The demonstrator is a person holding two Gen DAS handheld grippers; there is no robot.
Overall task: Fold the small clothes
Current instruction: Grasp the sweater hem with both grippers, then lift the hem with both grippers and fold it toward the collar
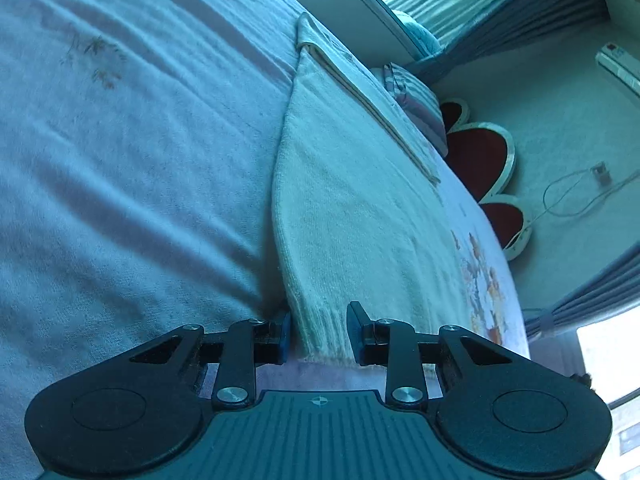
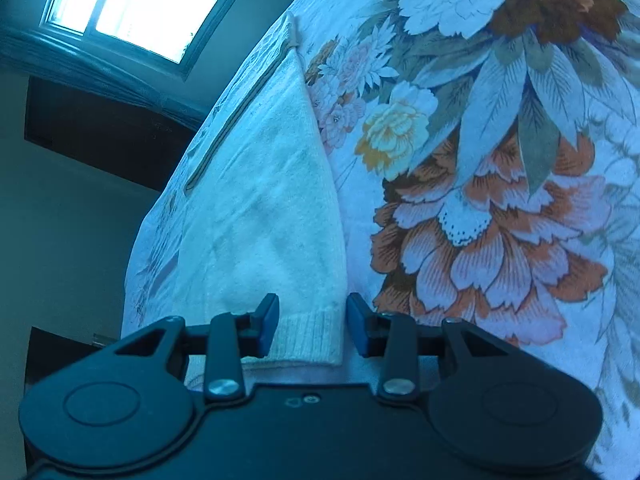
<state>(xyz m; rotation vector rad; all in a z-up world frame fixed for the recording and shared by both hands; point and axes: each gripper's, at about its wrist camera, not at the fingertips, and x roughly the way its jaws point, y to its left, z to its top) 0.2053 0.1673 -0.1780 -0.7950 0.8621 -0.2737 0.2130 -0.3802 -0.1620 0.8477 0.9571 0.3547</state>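
A cream knitted garment [image 1: 352, 208] with a ribbed hem lies flat on the bed, folded into a long narrow shape. My left gripper [image 1: 320, 332] hangs over one hem corner, its blue pads standing on either side of the ribbing with a gap showing, so it is open. In the right wrist view the same garment [image 2: 264, 200] stretches away from my right gripper [image 2: 312, 328]. That gripper straddles the other hem corner, and its pads stand apart from the cloth's edge, so it is open too.
A pale plush blanket [image 1: 120, 160] covers the bed beside the garment. A flowered sheet [image 2: 500, 160] lies on its other side. A striped pillow [image 1: 416, 104] and a red scalloped headboard [image 1: 480, 156] stand at the far end. Windows [image 2: 140, 4] are behind.
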